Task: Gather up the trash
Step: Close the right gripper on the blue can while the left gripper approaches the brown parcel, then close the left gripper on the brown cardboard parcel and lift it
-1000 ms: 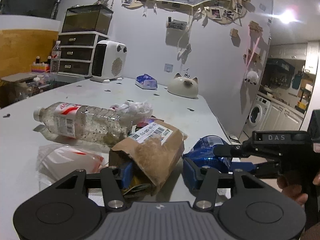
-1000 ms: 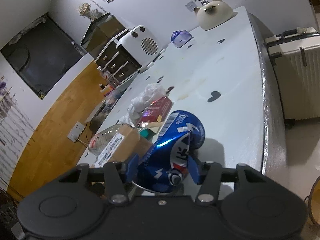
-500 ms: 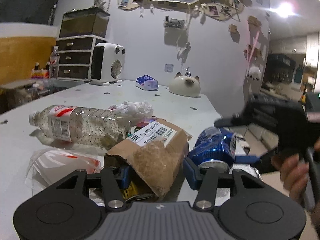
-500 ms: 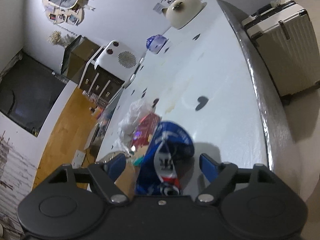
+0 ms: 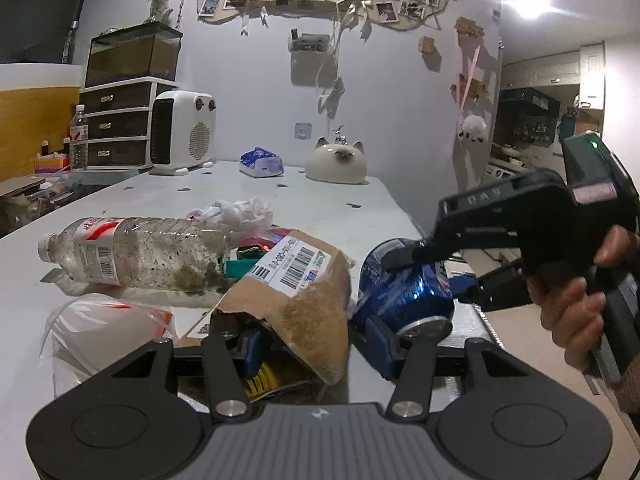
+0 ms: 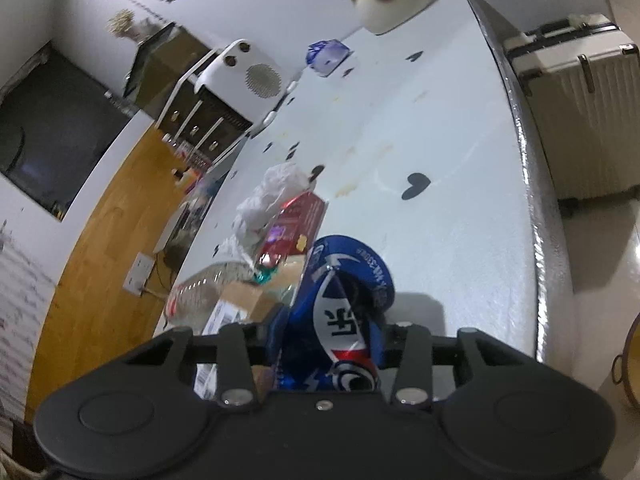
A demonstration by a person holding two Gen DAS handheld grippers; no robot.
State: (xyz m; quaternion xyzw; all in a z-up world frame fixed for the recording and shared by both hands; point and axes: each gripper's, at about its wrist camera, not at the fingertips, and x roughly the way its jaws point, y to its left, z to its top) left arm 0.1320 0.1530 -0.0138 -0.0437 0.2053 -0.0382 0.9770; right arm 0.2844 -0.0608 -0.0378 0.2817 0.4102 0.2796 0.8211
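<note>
- Lower left of my left wrist view: the left gripper (image 5: 316, 344) has its jaws partly apart around the torn brown cardboard parcel with the barcode label (image 5: 298, 296). One blue pad is tucked under the torn flap, the other sits just beside the parcel's right edge. I cannot tell if either pad really presses, so I would check that grip before lifting anything.
- Behind it on the white table (image 5: 304, 200) lie the clear, dirty plastic bottle (image 5: 132, 254) and a crumpled white plastic wrapper (image 5: 236, 212), both still to be collected.
- Centre right: the dented blue drink can (image 5: 404, 284) rests near the table's right edge, and my right gripper (image 6: 330, 332) has just been closing its jaws onto it; they now pinch the crushed can from both sides.
- I judge this step as securing the can: hold the squeeze steady, lift straight up, and keep clear of the parcel touching its left side.
- Right edge: the hand (image 5: 576, 304) wraps the right gripper's handle, tool angled down toward the table.
</note>
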